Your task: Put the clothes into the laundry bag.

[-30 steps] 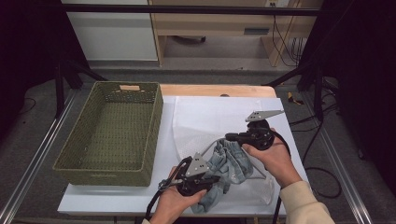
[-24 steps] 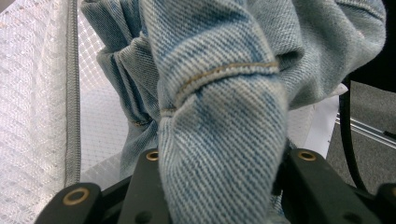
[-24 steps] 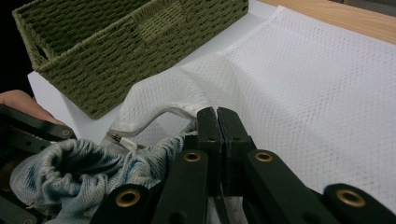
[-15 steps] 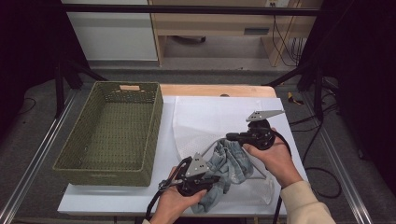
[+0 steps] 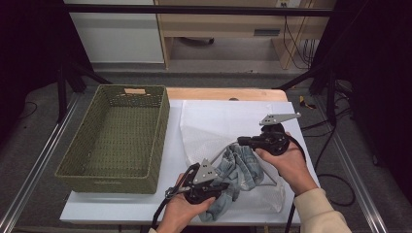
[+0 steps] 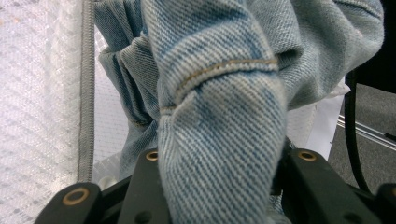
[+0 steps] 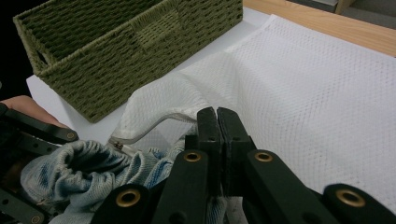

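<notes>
Looking down from the high view, a white table (image 5: 121,206) with a bare wooden strip along its far edge stands on grey floor (image 5: 43,136), with dark frame rails at both sides and a pale wooden cabinet (image 5: 228,24) beyond. A green woven basket (image 5: 114,138) takes up the table's left side. A white mesh laundry bag (image 5: 218,124) lies across the middle and right. A bundle of light blue jeans (image 5: 238,170) sits at the bag's near opening, close to the table's near edge. The left tool (image 5: 218,187) meets the jeans from the near side, and the right tool (image 5: 243,141) reaches the bag's edge just beyond them.

From the left gripper view, the left tool (image 6: 219,186) pinches a thick fold of the jeans (image 6: 219,93) between its jaws, with the bag's grey zipper tape (image 6: 86,93) to one side.

From the right gripper view, the right tool (image 7: 217,126) has its jaws pressed together at the bag's (image 7: 303,93) edge; whether mesh is caught between them I cannot tell. The basket (image 7: 116,51) stands behind, and the jeans (image 7: 93,168) bunch below.
</notes>
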`<state>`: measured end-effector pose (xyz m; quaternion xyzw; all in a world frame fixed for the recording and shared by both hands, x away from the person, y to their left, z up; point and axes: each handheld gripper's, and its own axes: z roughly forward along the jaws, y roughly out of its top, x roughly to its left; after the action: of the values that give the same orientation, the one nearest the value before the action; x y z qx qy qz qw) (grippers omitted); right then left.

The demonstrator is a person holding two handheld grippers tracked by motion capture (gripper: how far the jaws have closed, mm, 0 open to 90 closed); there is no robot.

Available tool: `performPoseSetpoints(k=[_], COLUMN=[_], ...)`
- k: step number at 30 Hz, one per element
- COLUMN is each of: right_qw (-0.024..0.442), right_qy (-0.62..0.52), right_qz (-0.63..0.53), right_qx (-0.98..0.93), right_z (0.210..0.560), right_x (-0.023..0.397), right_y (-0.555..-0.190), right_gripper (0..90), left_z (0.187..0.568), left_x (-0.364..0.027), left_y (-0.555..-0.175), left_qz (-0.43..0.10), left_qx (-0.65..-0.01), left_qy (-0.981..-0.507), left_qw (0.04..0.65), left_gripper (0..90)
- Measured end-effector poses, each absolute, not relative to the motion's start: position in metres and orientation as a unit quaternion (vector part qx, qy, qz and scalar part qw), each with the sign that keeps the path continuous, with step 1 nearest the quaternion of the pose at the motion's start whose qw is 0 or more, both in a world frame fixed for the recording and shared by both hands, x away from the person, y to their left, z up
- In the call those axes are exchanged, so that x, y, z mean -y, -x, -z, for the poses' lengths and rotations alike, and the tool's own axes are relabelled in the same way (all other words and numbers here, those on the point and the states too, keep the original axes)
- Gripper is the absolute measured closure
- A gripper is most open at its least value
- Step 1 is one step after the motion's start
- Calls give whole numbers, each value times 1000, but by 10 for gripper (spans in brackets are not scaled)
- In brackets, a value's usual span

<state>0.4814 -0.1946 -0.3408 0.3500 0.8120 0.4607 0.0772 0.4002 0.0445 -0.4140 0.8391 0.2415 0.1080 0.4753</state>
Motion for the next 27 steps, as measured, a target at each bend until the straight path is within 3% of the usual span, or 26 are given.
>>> performPoseSetpoints(k=[19, 27], right_qw=[85, 88], right_qy=[-345, -344], right_qz=[-469, -471], right_qx=[-809, -807], right_z=[329, 327], right_x=[200, 203], right_y=[-476, -475], right_gripper=[892, 893], left_z=[403, 414], left_x=[-34, -27], left_y=[-404, -413], left_qz=[-138, -132], left_qx=[-225, -261], left_qy=[-841, -846], left_qw=[472, 446], left_gripper=[647, 646])
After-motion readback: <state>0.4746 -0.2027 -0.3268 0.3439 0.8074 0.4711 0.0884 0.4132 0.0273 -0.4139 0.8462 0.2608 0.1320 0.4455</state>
